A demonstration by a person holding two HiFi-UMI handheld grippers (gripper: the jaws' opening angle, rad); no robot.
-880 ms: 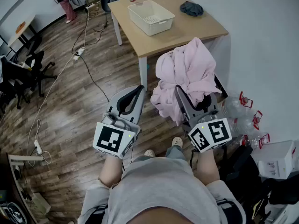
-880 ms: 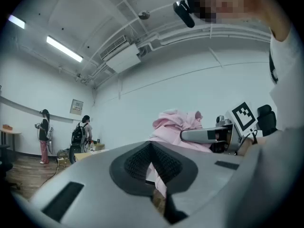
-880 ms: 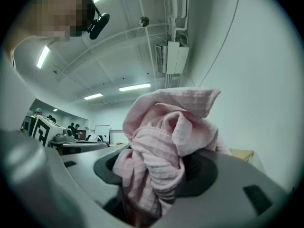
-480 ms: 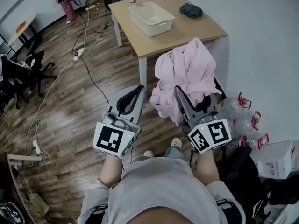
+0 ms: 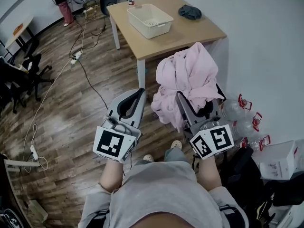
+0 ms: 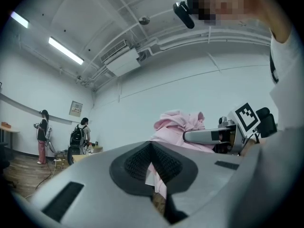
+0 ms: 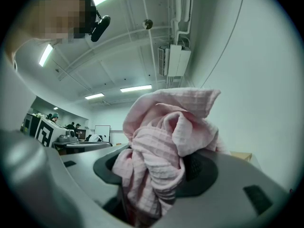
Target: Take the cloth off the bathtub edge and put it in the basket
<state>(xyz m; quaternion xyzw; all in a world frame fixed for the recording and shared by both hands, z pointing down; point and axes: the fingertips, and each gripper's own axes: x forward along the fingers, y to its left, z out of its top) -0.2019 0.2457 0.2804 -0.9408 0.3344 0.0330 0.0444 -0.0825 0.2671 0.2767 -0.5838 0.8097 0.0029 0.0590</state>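
A bunched pink cloth (image 5: 190, 75) hangs up out of my right gripper (image 5: 194, 99), which is shut on it; in the right gripper view the cloth (image 7: 161, 146) fills the space between the dark pads. My left gripper (image 5: 137, 93) is beside it at the left, shut with nothing in it, its pads meeting in the left gripper view (image 6: 151, 150), where the pink cloth (image 6: 178, 127) shows behind. The white basket (image 5: 149, 19) stands on the wooden table (image 5: 194, 34) ahead of both grippers. No bathtub is in view.
A dark crumpled cloth (image 5: 190, 12) lies on the table's far right part. Plastic bottles with red handles (image 5: 240, 115) and a white box (image 5: 280, 160) sit on the floor at the right by the wall. Cables (image 5: 85, 75) and office chairs (image 5: 21, 75) are at the left.
The table and basket have slid slightly left and up in the head view. Both grippers keep their pose, the right one still gripping the pink cloth.
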